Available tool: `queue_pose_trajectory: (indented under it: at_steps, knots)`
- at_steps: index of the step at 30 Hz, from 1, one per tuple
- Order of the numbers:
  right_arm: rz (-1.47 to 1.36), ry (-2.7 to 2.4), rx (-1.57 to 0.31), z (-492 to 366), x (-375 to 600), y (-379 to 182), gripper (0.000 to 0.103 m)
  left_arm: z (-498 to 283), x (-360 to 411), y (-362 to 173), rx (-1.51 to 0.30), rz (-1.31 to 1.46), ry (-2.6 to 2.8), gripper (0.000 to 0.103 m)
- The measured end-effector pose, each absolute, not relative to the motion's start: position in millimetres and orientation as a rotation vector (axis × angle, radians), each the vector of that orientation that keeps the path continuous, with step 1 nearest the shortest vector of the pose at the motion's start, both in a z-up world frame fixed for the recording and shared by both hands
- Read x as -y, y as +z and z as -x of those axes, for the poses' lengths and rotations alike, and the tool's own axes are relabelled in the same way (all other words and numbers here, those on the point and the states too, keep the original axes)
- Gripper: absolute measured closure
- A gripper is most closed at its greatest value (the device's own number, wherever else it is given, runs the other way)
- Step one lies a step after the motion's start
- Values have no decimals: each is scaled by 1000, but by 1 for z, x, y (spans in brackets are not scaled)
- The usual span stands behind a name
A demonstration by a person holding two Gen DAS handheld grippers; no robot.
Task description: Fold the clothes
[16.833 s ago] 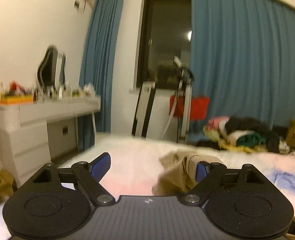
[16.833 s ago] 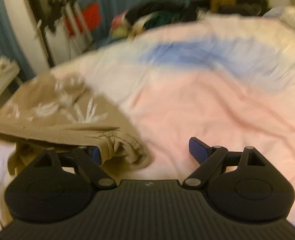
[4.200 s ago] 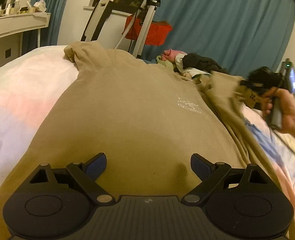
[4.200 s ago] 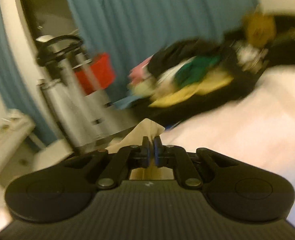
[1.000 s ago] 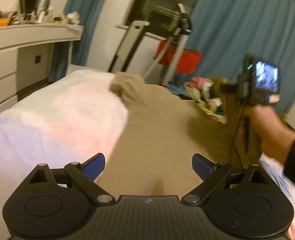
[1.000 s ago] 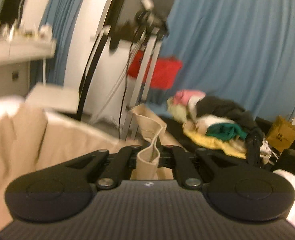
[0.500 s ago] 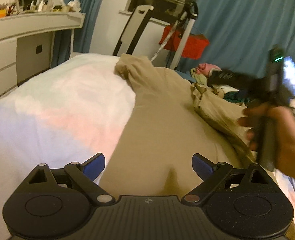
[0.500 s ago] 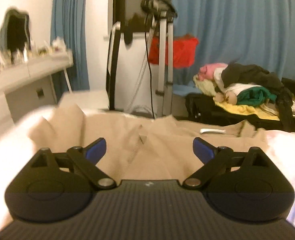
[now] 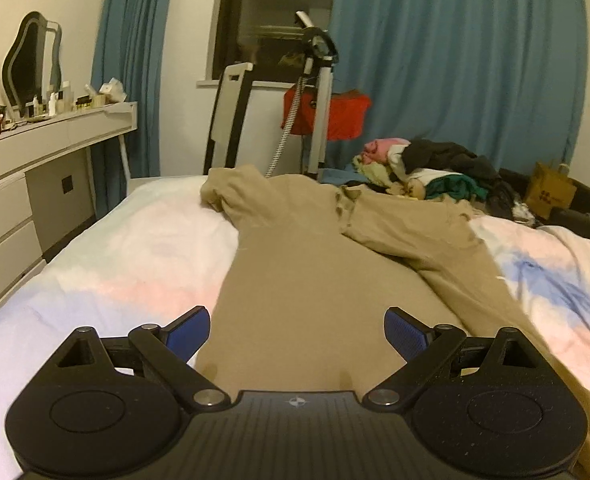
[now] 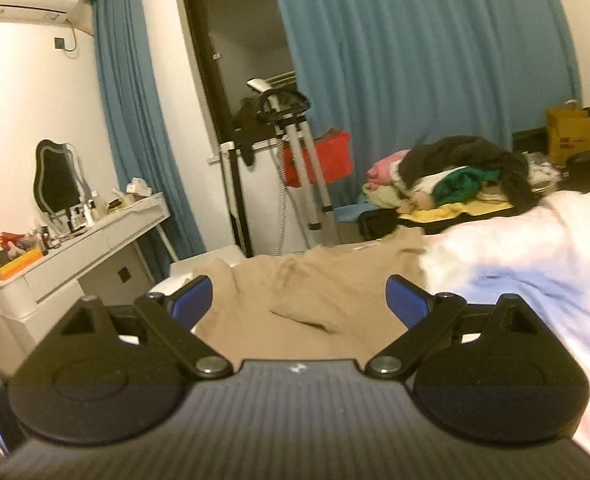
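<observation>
A tan sweatshirt (image 9: 315, 280) lies spread along the bed, its right sleeve (image 9: 407, 236) folded across the upper body and its left sleeve (image 9: 231, 188) bunched at the far end. My left gripper (image 9: 297, 330) is open and empty, low over the sweatshirt's near part. My right gripper (image 10: 299, 302) is open and empty, held above the sweatshirt (image 10: 315, 296), which shows between its fingers.
The bed has a white, pink and blue duvet (image 9: 135, 264). A white dressing table (image 9: 35, 168) with a mirror stands to the left. A garment steamer stand (image 9: 315, 92) and a heap of clothes (image 9: 435, 168) lie beyond the bed, before blue curtains.
My right gripper let go of the sleeve, which now lies folded across the sweatshirt, and has pulled back out of the left view. My left gripper stayed open and rose slightly.
</observation>
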State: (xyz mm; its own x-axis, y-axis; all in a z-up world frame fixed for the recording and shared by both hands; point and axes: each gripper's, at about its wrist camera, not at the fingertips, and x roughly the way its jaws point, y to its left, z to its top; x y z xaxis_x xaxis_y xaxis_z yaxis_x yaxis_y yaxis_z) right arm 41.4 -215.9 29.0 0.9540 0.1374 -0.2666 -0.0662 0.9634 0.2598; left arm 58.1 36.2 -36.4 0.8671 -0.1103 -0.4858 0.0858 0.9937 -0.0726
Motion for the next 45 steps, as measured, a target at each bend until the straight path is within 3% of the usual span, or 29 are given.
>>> queue_pose_trajectory:
  at_steps: [2,3,4,5,6,8,10,13,14,15,16,21,26,32,37,44,45]
  knots:
    - [-249,112,-276,-24,224,28,9,-42,-32,-31,-504,41,-130,8]
    - [-255,122,-271,-16,229,26,14,-35,-29,-28,-502,31,-135,8]
    - [-259,131,-267,-10,234,24,25,-28,-24,-26,-500,17,-135,8]
    - [-242,125,-277,-6,237,23,49,-23,-19,-22,-502,6,-135,8]
    - [-225,119,-286,-3,240,22,65,-19,-13,-18,-504,-2,-139,8]
    - [-187,99,-279,-2,244,19,77,-14,1,-7,-505,-15,-150,8]
    - [-207,100,-277,-5,255,15,77,-10,16,8,-503,-33,-162,8]
    - [-238,93,-282,-9,272,10,70,-10,41,32,-497,-66,-187,8]
    - [-249,87,-288,-10,278,10,46,-11,51,42,-492,-86,-198,8]
    - [-260,80,-293,-10,284,9,11,-13,61,51,-488,-106,-207,8]
    - [-276,76,-277,-7,290,9,1,-14,71,59,-489,-119,-214,8]
    - [-360,41,-234,2,324,10,0,-23,115,72,-570,-120,-250,8]
    - [-478,-52,-190,11,367,6,0,-19,154,39,-666,-96,-299,11]
    - [-629,-154,-191,15,411,-11,0,-10,184,-30,-845,-20,-369,30]
    - [-682,-186,-198,14,423,-20,0,10,206,-65,-889,-3,-461,47]
    - [-660,-186,-201,13,422,-22,0,14,242,-106,-920,-63,-544,49]
    - [-660,-189,-202,14,421,-22,0,14,242,-108,-913,-68,-544,57]
